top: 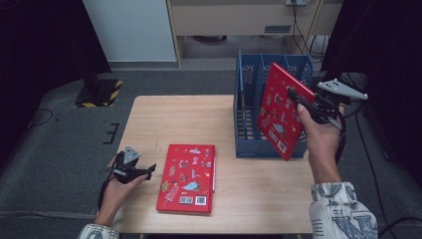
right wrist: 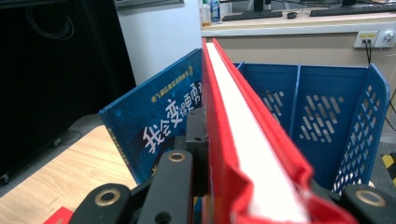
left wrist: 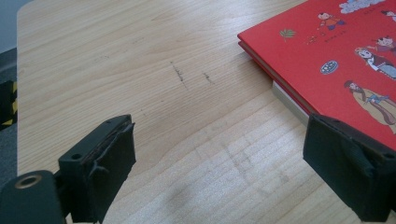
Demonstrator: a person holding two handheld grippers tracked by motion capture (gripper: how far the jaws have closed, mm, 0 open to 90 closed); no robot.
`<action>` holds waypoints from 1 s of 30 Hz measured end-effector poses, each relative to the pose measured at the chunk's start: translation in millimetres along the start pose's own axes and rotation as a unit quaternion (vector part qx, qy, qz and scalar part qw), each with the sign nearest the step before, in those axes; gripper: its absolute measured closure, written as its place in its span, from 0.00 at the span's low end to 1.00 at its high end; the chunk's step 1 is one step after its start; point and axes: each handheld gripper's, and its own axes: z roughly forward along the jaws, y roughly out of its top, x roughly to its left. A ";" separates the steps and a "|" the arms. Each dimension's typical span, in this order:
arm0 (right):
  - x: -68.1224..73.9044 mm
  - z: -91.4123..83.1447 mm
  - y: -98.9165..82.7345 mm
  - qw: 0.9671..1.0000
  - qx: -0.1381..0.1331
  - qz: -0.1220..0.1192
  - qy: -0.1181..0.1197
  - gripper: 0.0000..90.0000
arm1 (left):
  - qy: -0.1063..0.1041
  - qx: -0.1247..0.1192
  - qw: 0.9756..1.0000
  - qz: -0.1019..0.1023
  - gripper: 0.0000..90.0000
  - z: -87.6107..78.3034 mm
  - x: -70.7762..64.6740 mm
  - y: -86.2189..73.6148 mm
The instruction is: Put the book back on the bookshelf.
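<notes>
Pale wood table (top: 149, 124) on grey carpet, with a blue rack (top: 246, 144) of upright slots standing at its far right. The work in hand looks like filing books into that rack.

One blue book (right wrist: 154, 126) with white lettering already stands in the rack, leaning a little, so I judge that part done. A second, the held book (top: 279, 112), is up in the air at the rack's front, tilted on a corner, not yet in a slot. The right gripper (top: 298, 98) pinches it at its upper right edge; in the right gripper view the jaws are clamped tight on the cover and page block, red boards either side of the white page edges (right wrist: 243, 121). It has still to be stood up and slid between the dividers.

The flat book (top: 188, 178) lies on the table near the front edge, cover up, well apart from the rack. It is untouched. The left gripper (top: 144, 172) rests just beside its left edge, jaws spread wide with nothing between them but bare wood, as the left gripper view shows.

Both red books are matching hardbacks: bright red cover, small cartoon figures scattered over it, a barcode and a code square near the bottom edge. The flat one's corner (left wrist: 252, 39) looks crisp, with the boards overhanging the pages slightly. Rigid and thin, it should hold firm in a pinch at the edge.
</notes>
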 end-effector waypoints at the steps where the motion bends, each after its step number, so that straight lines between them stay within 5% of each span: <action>1: -0.7 0.7 0.8 1.000 -0.001 0.000 -0.001 0.89 | 0.000 0.000 1.000 0.000 0.09 0.1 0.0 0.0; 30: -12.9 36.4 16.0 0.999 0.003 -0.009 -0.050 0.89 | -0.002 -0.001 1.000 -0.001 0.09 -0.6 0.2 -0.1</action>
